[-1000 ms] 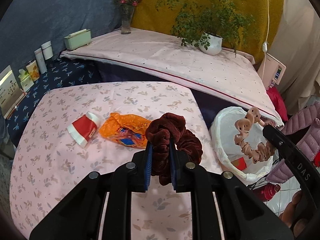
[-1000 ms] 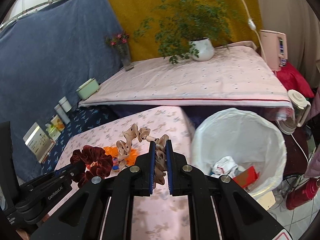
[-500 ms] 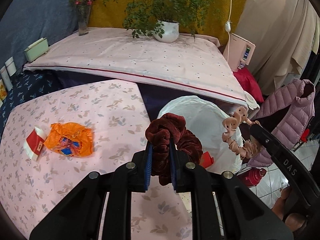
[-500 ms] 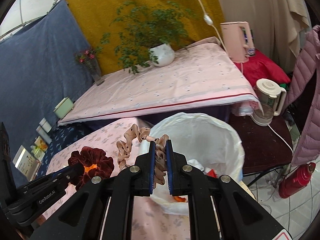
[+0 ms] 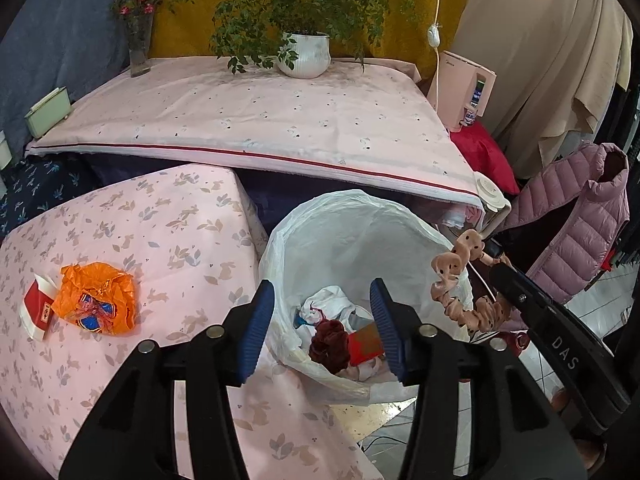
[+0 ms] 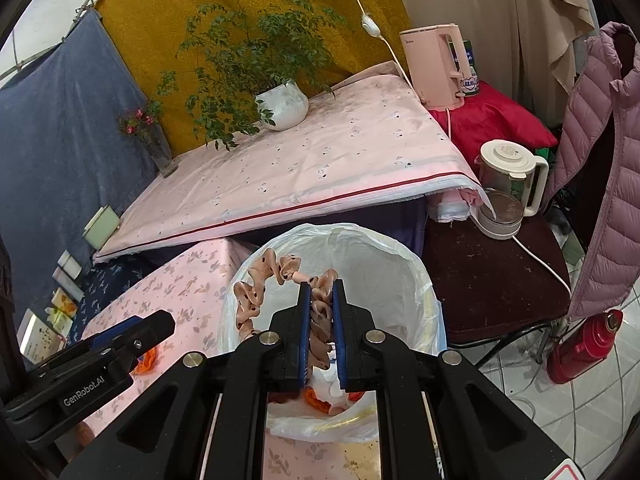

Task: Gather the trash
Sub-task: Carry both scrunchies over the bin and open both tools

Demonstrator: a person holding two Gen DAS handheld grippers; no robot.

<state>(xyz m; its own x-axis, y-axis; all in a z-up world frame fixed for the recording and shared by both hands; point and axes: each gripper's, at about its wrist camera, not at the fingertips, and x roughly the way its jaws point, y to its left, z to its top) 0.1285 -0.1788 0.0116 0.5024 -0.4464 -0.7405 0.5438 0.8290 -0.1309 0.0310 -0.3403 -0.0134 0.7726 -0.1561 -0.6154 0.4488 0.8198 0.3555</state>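
My left gripper (image 5: 322, 322) is open and empty above the white-lined trash bin (image 5: 352, 228). The dark red scrunchie (image 5: 330, 345) lies inside the bin among other trash. My right gripper (image 6: 320, 320) is shut on a beige dotted scrunchie (image 6: 256, 292) and holds it over the bin (image 6: 384, 256); the beige scrunchie also shows in the left wrist view (image 5: 456, 280). An orange wrapper (image 5: 96, 296) and a red-and-white packet (image 5: 36, 312) lie on the pink floral table (image 5: 160, 220).
A higher pink-covered table (image 5: 260, 120) behind holds a potted plant (image 5: 304, 52), a vase (image 5: 138, 44) and a green box (image 5: 46, 112). A pink kettle (image 6: 438, 64), a blender jug (image 6: 506, 184), a red thermos (image 6: 584, 344) and a pink jacket (image 6: 612, 160) stand right of the bin.
My left gripper has opened and the dark red scrunchie has dropped into the bin. Both grippers have swung right, over the bin. The right still holds the beige scrunchie.
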